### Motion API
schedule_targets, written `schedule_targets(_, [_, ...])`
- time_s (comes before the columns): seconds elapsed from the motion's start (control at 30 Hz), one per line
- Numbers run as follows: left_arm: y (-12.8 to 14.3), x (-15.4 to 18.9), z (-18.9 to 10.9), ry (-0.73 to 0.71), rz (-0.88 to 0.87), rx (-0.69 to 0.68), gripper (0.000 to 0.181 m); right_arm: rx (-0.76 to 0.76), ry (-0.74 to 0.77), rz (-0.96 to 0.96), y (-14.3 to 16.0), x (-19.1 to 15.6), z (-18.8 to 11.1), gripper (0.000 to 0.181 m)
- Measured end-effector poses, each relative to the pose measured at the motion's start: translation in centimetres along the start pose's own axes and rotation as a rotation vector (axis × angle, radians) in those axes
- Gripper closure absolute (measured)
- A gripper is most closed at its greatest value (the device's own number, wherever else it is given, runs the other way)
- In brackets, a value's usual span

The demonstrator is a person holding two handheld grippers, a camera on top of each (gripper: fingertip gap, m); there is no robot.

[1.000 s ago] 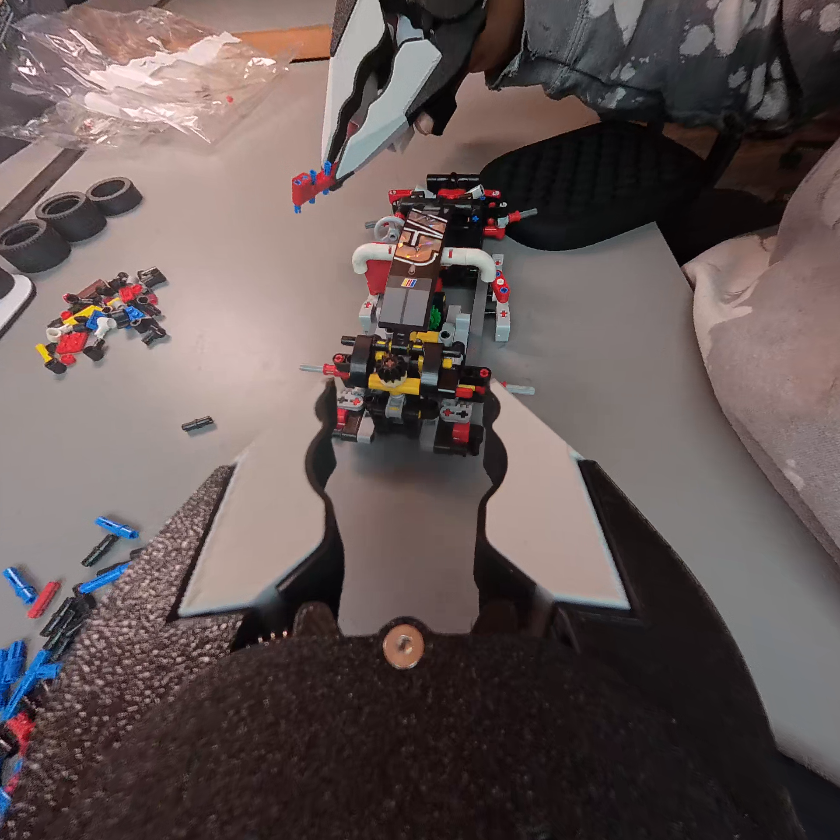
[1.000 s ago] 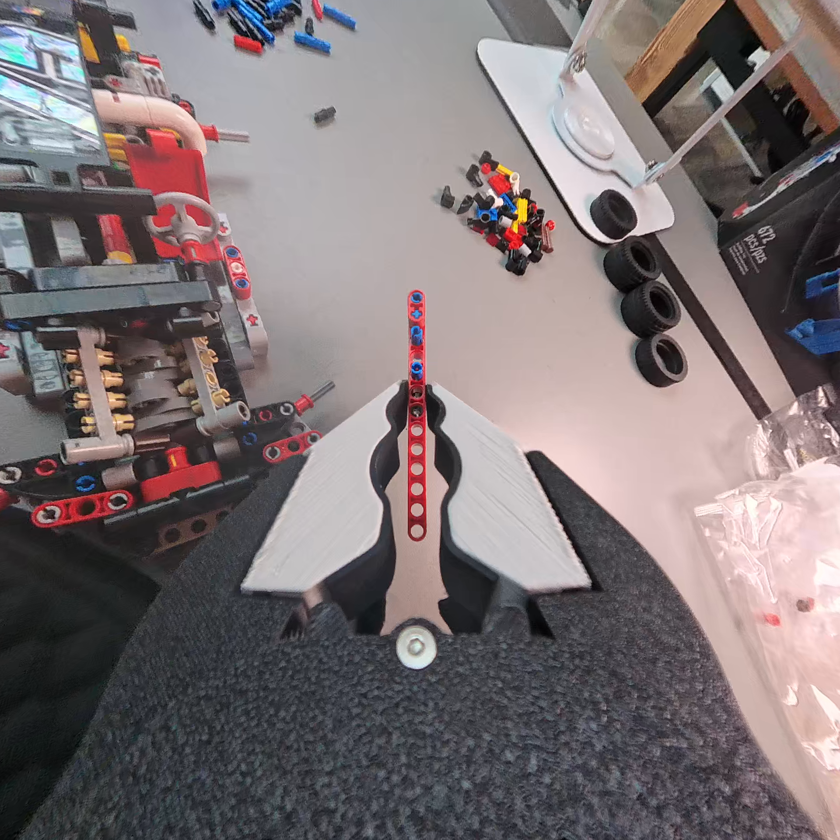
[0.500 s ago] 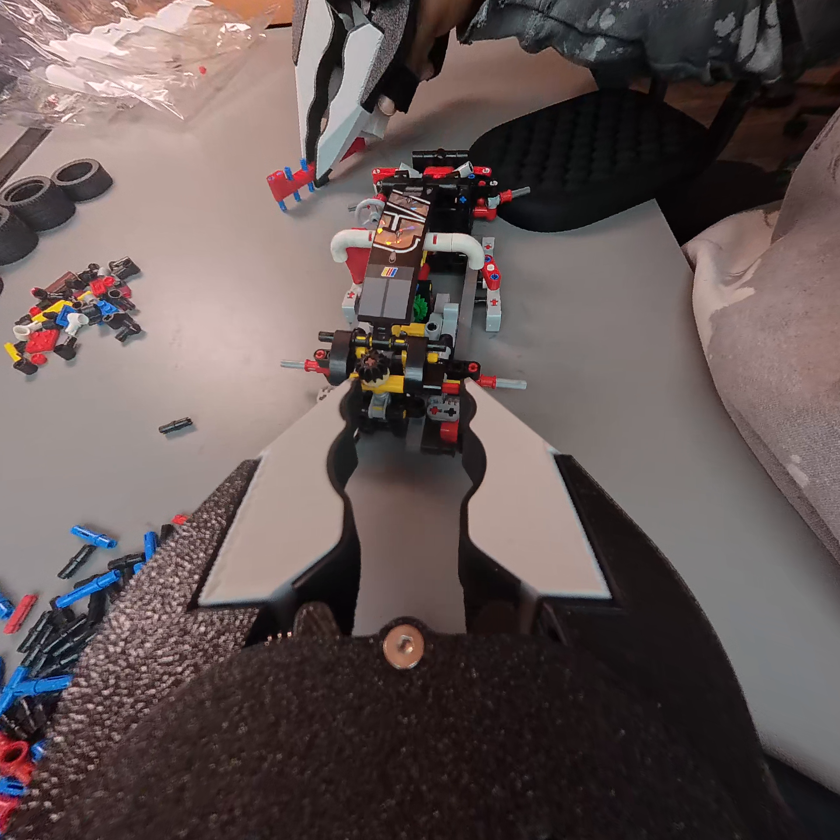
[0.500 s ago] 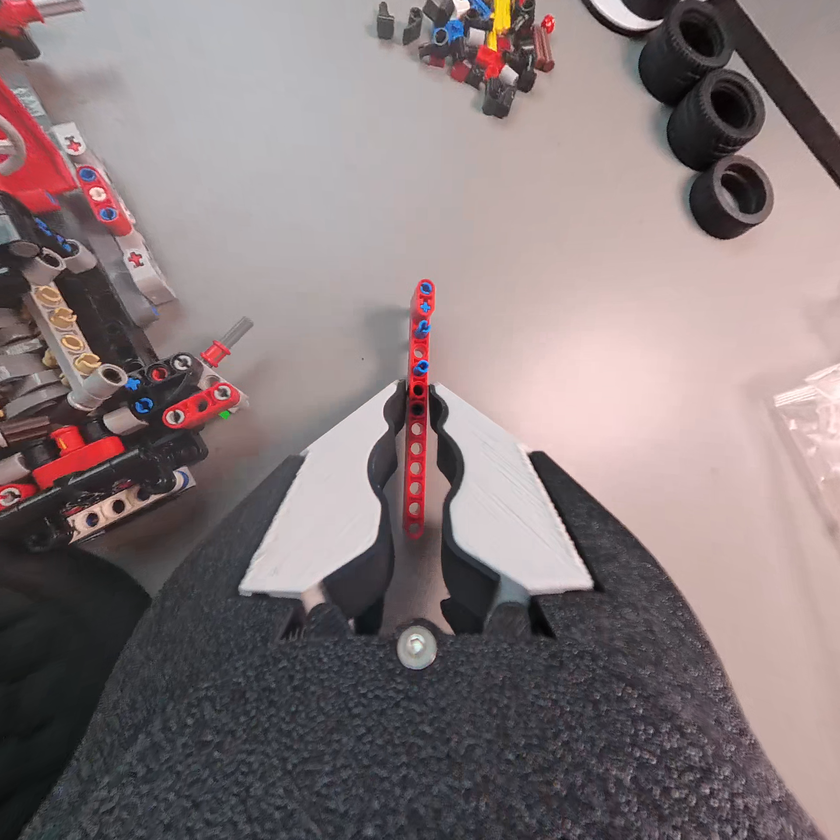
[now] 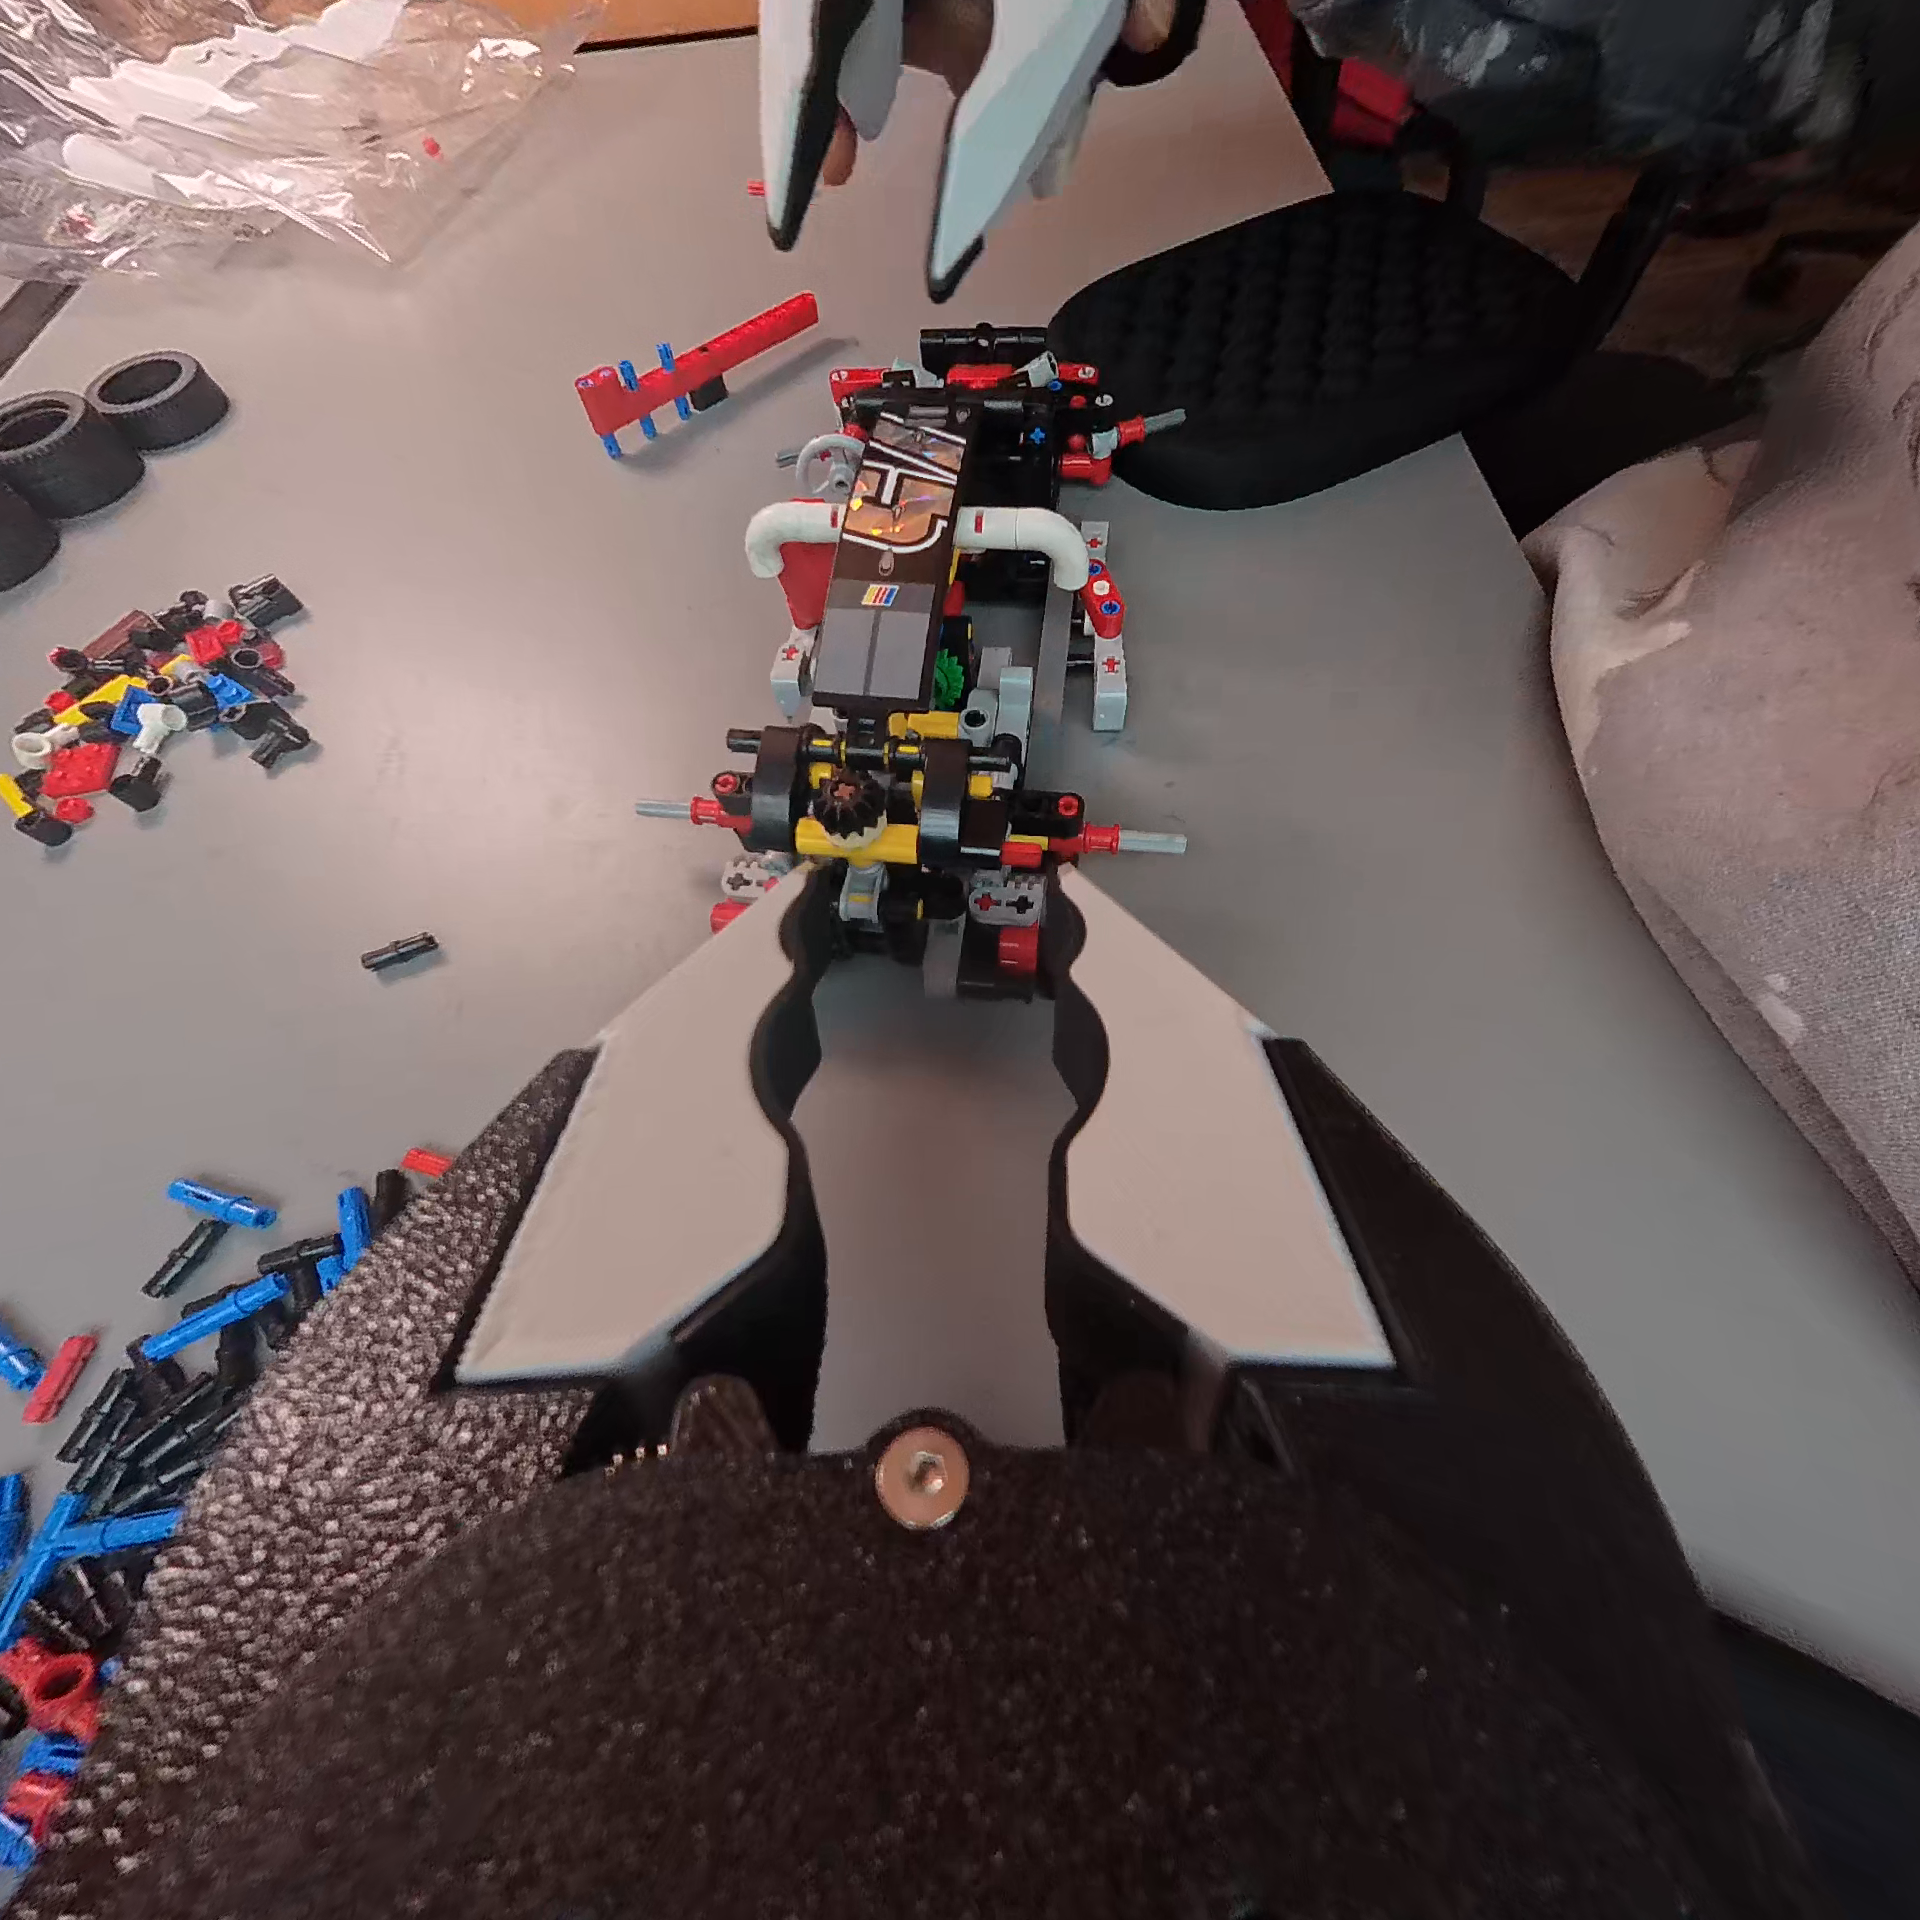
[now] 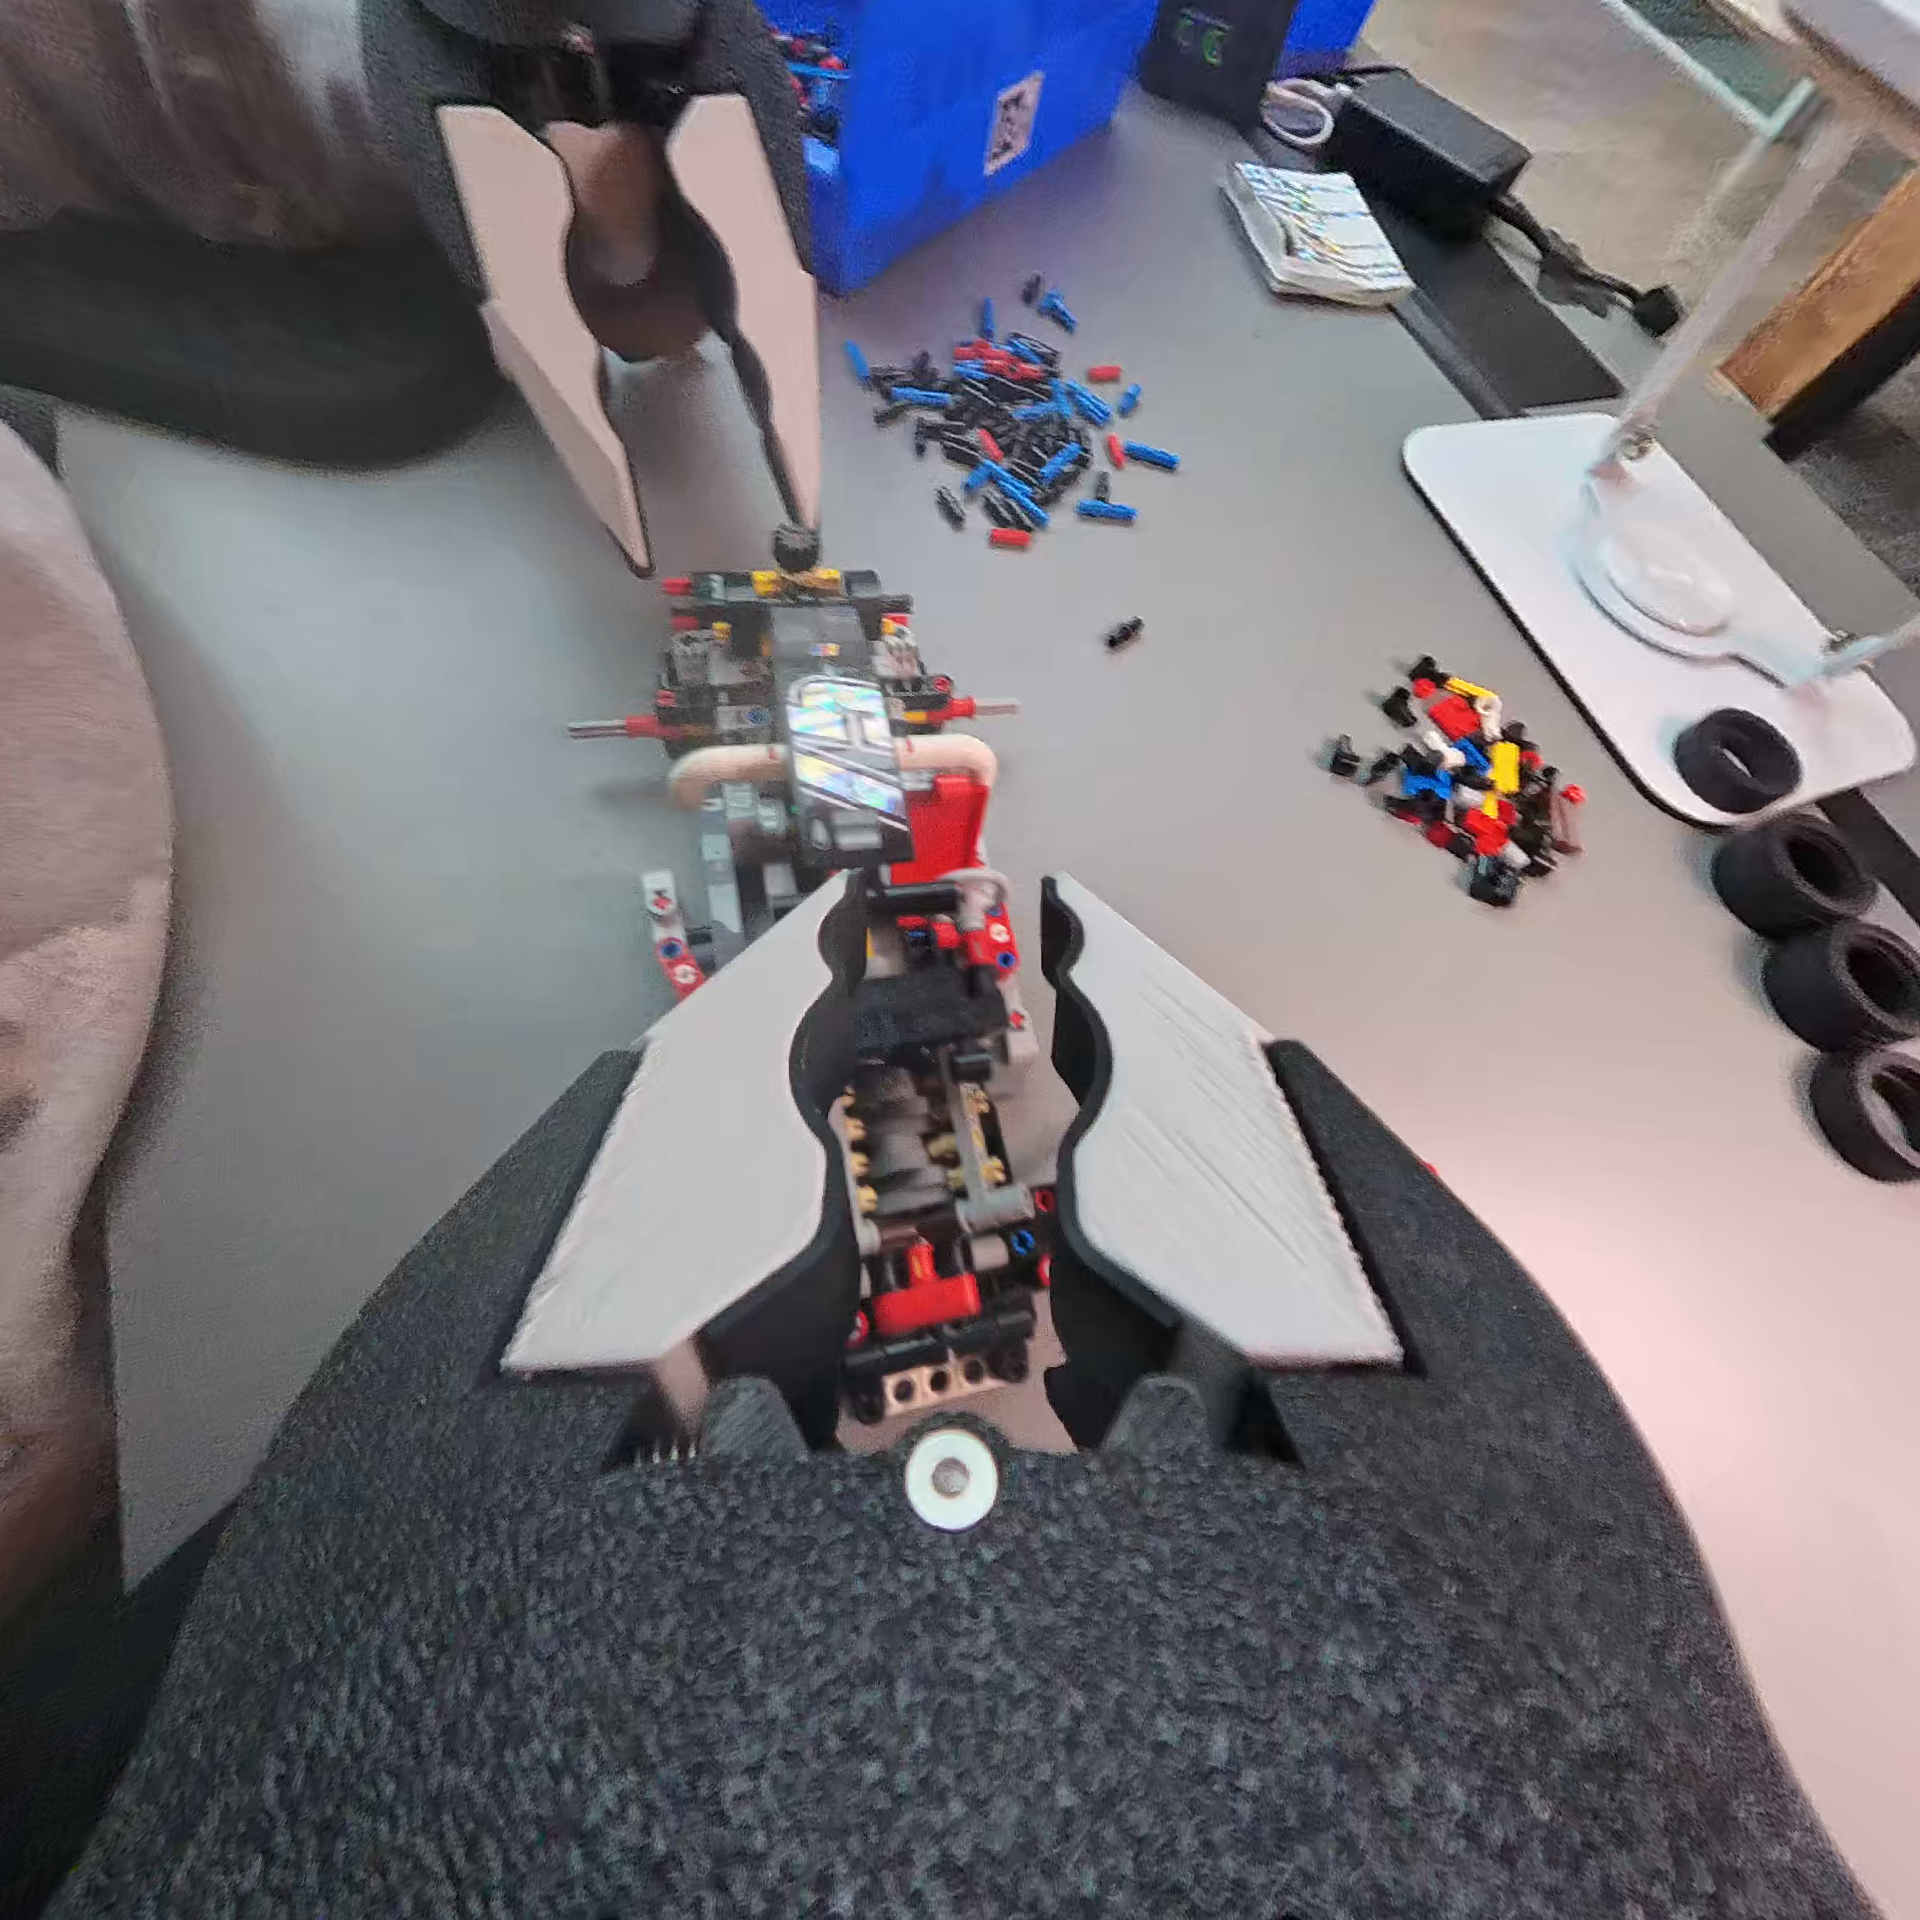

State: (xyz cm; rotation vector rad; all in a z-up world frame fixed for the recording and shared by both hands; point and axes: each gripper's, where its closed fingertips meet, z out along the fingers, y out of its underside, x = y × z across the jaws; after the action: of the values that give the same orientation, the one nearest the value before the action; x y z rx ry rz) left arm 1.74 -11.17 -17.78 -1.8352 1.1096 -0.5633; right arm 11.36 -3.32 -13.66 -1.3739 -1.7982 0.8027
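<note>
Your left claw (image 5: 925, 904) has pale grey fingers with black inner pads and a speckled black-and-grey housing. Ahead of it, the black, red, yellow and grey brick-built car chassis (image 5: 925, 665) carries white curved tubes and a shiny holographic panel. Left of that claw's far end lies a long red perforated beam with blue pins (image 5: 691, 369). Your right claw (image 6: 940, 899) matches: light grey fingers, black pads. To its right sit a red, blue, yellow, black pile of small parts (image 6: 1465, 774) and matte black rubber tyres (image 6: 1813, 935) on the plain grey surface (image 6: 1195, 935).
</note>
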Motion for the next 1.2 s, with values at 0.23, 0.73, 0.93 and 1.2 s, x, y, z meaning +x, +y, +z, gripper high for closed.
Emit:
schedule_targets(0.23, [0.4,-0.1,0.4,-0.024,0.02,-0.031,0.137,-0.064,-0.011,-0.098,-0.4,-2.9,3.5,0.128])
schedule_targets(0.73, [1.3,-0.2,0.5,-0.022,0.003,-0.069,0.125,-0.033,-0.095,-0.239,-0.6,-2.6,4.8,0.156])
schedule_targets(0.93, [1.6,-0.1,0.9,-0.026,0.009,-0.092,0.131,0.111,-0.029,0.036,-0.7,0.7,-0.7,0.146])
schedule_targets(1.2, [1.5,0.0,1.2,-0.011,0.003,-0.095,0.137,-0.356,0.568,0.615,19.1,15.0,-15.5,0.16])
